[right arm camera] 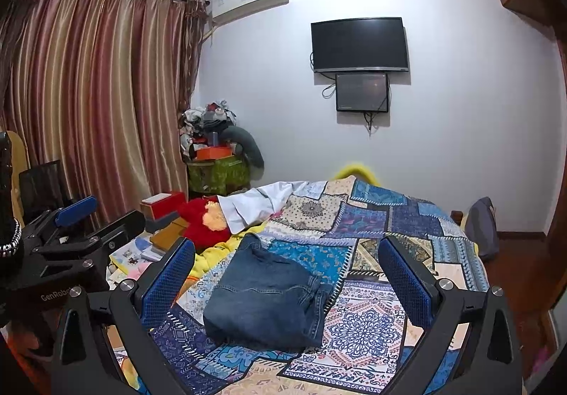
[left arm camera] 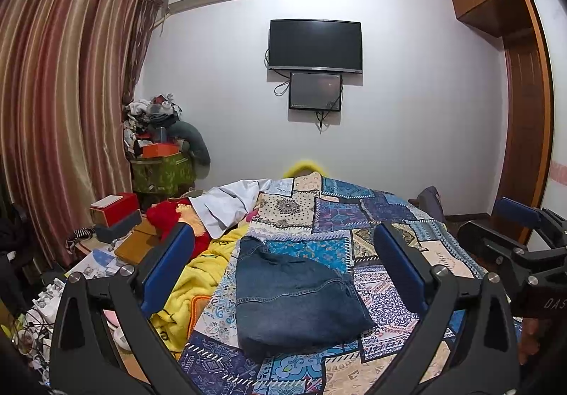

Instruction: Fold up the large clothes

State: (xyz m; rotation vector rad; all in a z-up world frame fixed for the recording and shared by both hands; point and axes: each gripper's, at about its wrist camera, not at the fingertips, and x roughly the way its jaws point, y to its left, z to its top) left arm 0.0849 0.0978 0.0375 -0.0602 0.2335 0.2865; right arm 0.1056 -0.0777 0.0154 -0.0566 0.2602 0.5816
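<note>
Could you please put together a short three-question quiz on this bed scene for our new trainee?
1. True or false: the denim garment lies folded on the patchwork bedspread.
2. Which gripper is holding cloth? A) the left gripper B) the right gripper C) neither
3. Fill in: the red plush toy lies next to a ____ blanket.

Key:
1. True; it sits as a compact folded bundle.
2. C; both sets of jaws are wide open with nothing between them.
3. Yellow.
</note>
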